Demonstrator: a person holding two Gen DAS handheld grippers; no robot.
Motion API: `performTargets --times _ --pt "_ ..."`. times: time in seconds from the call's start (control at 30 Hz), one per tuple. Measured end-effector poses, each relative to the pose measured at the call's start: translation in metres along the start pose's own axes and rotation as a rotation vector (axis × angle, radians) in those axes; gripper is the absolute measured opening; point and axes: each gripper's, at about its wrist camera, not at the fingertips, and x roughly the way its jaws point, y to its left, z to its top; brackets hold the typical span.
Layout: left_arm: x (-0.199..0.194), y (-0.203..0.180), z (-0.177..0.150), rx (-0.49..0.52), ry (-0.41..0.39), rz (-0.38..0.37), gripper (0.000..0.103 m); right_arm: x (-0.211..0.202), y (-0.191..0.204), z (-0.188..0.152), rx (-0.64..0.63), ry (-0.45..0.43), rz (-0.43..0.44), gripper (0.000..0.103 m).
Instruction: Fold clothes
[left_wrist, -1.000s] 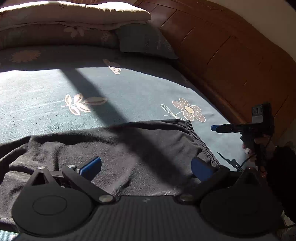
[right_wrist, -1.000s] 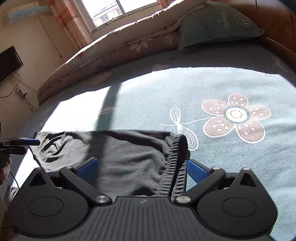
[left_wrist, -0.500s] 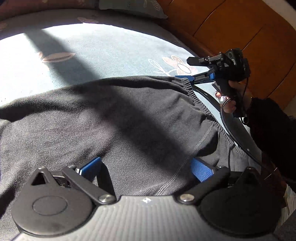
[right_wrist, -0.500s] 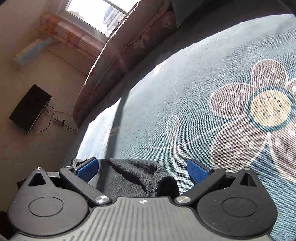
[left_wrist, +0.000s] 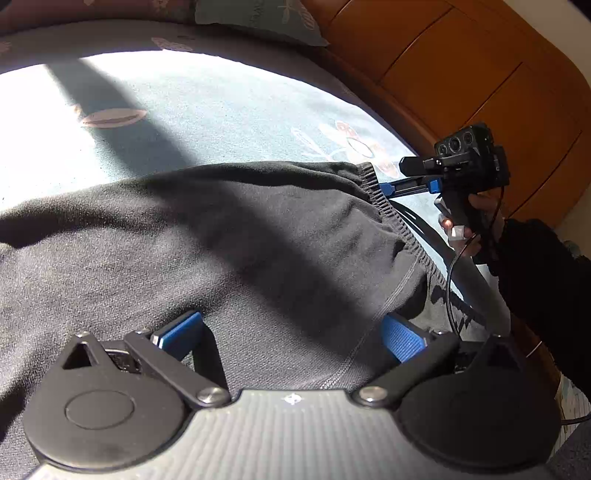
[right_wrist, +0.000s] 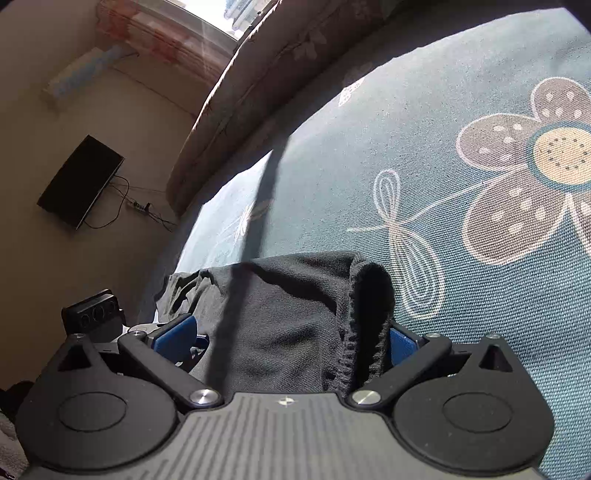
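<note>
Both hand-held grippers, left (left_wrist: 291, 330) and right (right_wrist: 284, 341), gape wide over the dark grey knit garment (left_wrist: 229, 258) on the bed (left_wrist: 221, 110), so clamping its ribbed waistband (right_wrist: 351, 314) seems next.

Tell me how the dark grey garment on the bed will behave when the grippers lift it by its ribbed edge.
The dark grey garment will probably hang limp: it already lies in soft wrinkles on the bedspread. Its knit looks thick, so it may feel fairly heavy and sag between grips. The ribbed edge looks textured, so it is unlikely to slip.
</note>
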Motion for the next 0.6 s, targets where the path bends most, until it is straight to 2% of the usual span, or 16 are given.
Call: performTargets --times 0.1,0.27,0.33,0.4,0.6 --pt "0.000 0.001 0.000 0.000 0.002 -0.004 0.102 0.018 0.001 0.014 0.003 -0.007 0.010 0.103" --pt "0.000 0.005 0.000 0.005 -0.007 -0.023 0.102 0.009 0.002 0.003 -0.026 0.028 0.003 0.102" --pt "-0.001 0.005 -0.001 0.007 -0.014 -0.029 0.102 -0.001 -0.002 -0.006 -0.038 0.025 0.001 0.096" --pt "-0.001 0.005 0.000 0.009 -0.019 -0.030 0.102 -0.007 -0.006 -0.008 -0.025 0.021 -0.009 0.084" --pt "-0.001 0.005 0.001 0.016 -0.026 -0.032 0.102 0.016 -0.002 0.011 -0.031 0.014 -0.040 0.084"
